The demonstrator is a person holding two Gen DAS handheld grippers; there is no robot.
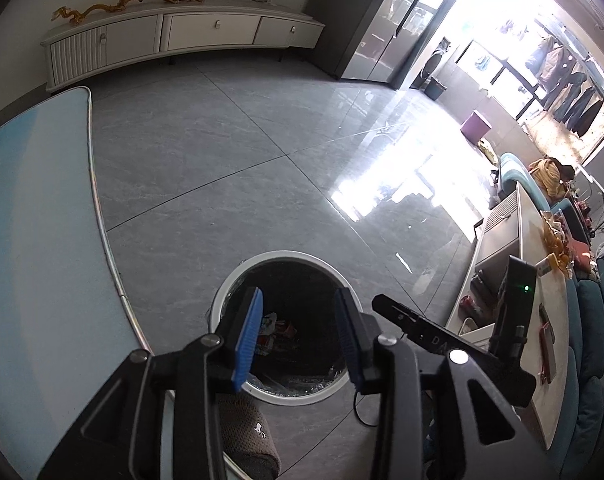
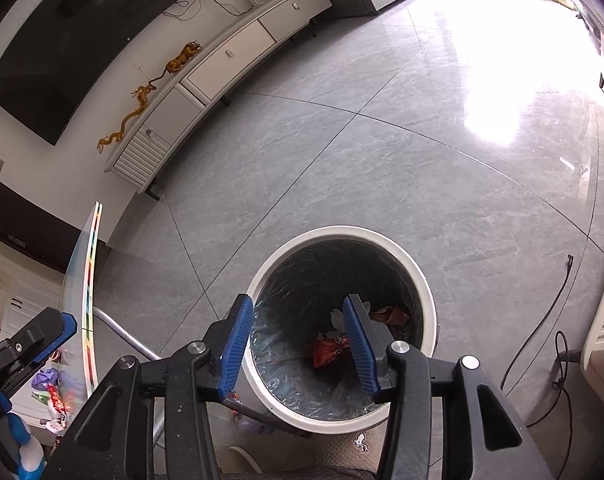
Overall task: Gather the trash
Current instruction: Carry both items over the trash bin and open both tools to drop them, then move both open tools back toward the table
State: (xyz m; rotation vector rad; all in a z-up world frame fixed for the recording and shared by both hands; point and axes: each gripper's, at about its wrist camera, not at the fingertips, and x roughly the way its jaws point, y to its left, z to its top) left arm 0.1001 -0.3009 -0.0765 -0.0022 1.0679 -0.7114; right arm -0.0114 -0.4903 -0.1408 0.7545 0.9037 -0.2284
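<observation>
1. The left tool (image 1: 298, 336) is seen hanging over the round white waste bin lined with a clear plastic bag (image 1: 238, 276), its blue ribbed pads set partly apart with nothing between them.

2. The right tool (image 2: 298, 344) is held the same way over the same bin (image 2: 427, 280): jaws partly spread, nothing gripped, only the bin's dark mouth seen through the gap.

3. The trash is found below and just ahead of both tools, at the bottom of the bin: a red crinkled snack wrapper (image 2: 327, 354) beside a white crumpled scrap (image 2: 335, 316), with another reddish wrapper (image 2: 391, 314) behind the right tool's right pad.

4. From the left wrist view, a pile of colourful wrappers (image 1: 272, 330) is made out deep in the bin, just inside the left pad.

5. More bright wrappers (image 2: 56, 394) are spotted lower left of the right tool, apparently under the glass-topped tabletop with a rainbow-striped edge (image 2: 92, 280); their exact resting place cannot be told.

6. That leftover litter lies nearer the left tool (image 2: 34, 344), which shows at the right wrist view's left edge, so the next pick is judged to fall to the left hand.

7. No long axis can be read from that bunched litter.
</observation>
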